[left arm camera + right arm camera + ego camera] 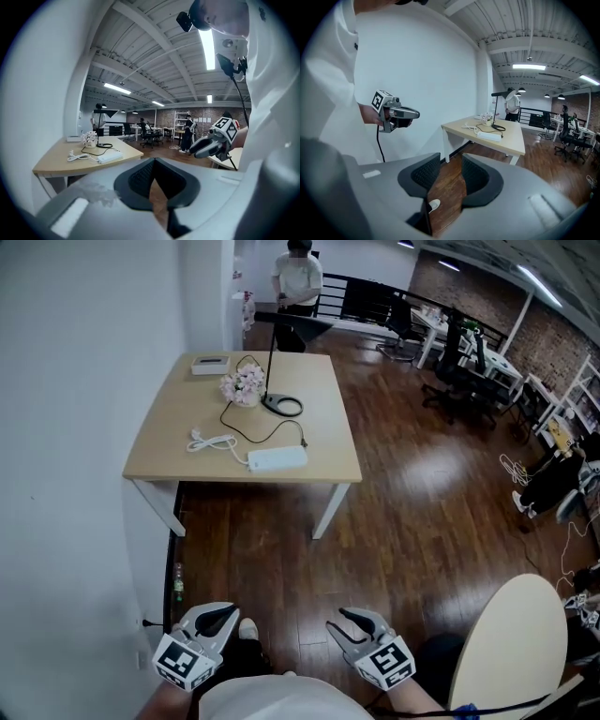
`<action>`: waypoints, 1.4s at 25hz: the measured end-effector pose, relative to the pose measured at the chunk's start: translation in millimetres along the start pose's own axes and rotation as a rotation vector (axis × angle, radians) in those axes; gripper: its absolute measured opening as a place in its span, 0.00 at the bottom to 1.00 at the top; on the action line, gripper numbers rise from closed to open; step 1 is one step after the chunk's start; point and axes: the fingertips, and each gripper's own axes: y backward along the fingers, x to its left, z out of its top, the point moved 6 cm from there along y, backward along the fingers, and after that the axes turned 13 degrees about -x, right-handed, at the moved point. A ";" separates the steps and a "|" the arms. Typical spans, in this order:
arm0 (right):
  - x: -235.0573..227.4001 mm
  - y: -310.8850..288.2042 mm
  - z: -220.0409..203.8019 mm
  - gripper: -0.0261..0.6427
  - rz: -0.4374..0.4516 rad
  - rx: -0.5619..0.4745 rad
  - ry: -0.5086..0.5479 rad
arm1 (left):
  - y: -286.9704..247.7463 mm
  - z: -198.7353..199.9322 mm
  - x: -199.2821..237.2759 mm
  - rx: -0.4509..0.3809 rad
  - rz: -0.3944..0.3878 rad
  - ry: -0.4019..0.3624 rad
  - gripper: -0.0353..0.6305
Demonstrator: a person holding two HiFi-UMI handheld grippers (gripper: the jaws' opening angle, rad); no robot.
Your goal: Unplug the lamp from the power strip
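Flowers [243, 385] and white box [210, 364] on table [169, 432]; office chairs [452, 381] beyond

A white wall [75, 381] is seen along the left, with a pale wooden counter [169, 427] set against it. Dark wood floor [412, 502] is spread across the centre. Office chairs [450, 381] and a brick wall [478, 296] are seen upper right, a round table [516, 643] lower right.

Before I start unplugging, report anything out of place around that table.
On the table the lamp, power strip and flowers sit tidy. One oddity: a green bottle on the floor by the wall, beside the table's leg.
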 end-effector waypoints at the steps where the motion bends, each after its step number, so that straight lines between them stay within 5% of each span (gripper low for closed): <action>1: 4.6 8.8 -2.9 0.26 0.006 -0.009 -0.001 | 5.1 -0.1 -11.6 -0.001 0.005 0.002 0.06; 17: 75.2 103.3 -20.2 0.26 0.067 -0.017 -0.028 | 55.0 -0.4 -115.2 0.095 -0.005 -0.006 0.06; 26: 78.2 101.0 -23.2 0.26 0.066 -0.008 -0.024 | 57.2 2.0 -117.6 0.088 -0.004 -0.015 0.06; 35: 54.9 48.9 -13.1 0.26 0.081 0.010 -0.006 | 41.6 -5.8 -59.2 0.075 0.024 0.002 0.06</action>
